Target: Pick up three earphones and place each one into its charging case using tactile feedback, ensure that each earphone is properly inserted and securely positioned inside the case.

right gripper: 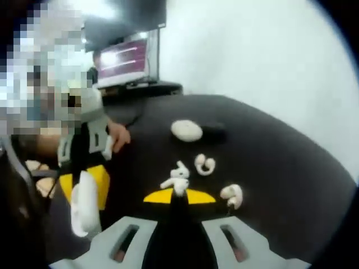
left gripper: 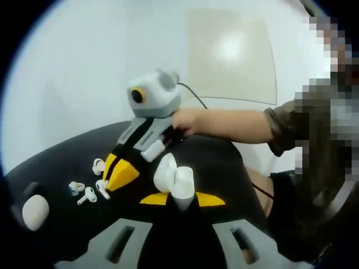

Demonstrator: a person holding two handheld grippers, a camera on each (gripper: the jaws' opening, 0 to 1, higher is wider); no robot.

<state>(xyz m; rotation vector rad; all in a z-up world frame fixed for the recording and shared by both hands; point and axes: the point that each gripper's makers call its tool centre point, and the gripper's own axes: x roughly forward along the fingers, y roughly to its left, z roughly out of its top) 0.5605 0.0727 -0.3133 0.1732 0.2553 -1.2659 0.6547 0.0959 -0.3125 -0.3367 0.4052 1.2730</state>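
Left gripper [left gripper: 178,197] has its yellow-tipped fingers [left gripper: 210,199] clenched on an open white charging case [left gripper: 174,178], the case held up off the black table [left gripper: 224,162], its lid tilted up to one side. Right gripper [right gripper: 178,196] has its fingers [right gripper: 199,196] closed together on a small white stemmed earphone [right gripper: 176,184], pinched right at the tips just above the table. Taking that pinched earphone as landmark: a white ear-hook earphone [right gripper: 204,164] lies just beyond it on the table, a third white earbud [right gripper: 232,194] lies near it on the far-right side beside the finger tips, and a closed oval white case [right gripper: 186,130] sits further out past the hook earphone with a dark object touching its side, cannot tell what. In the left gripper view the right gripper [left gripper: 115,178] comes in with a person's hand [left gripper: 185,120] on its grey body and its yellow fingers pointed down among the earphones; a loose stemmed earphone [left gripper: 87,195] and a hooked one [left gripper: 76,187] lie just beside those tips, another white piece [left gripper: 99,166] sits near the upper finger. The oval case [left gripper: 35,212] lies well apart from that cluster, near the table's edge. In the right gripper view the left gripper [right gripper: 85,185] shows with the open case [right gripper: 85,210] in it, well apart from the pinched earphone. A lit monitor [right gripper: 124,59] stands beyond the table.
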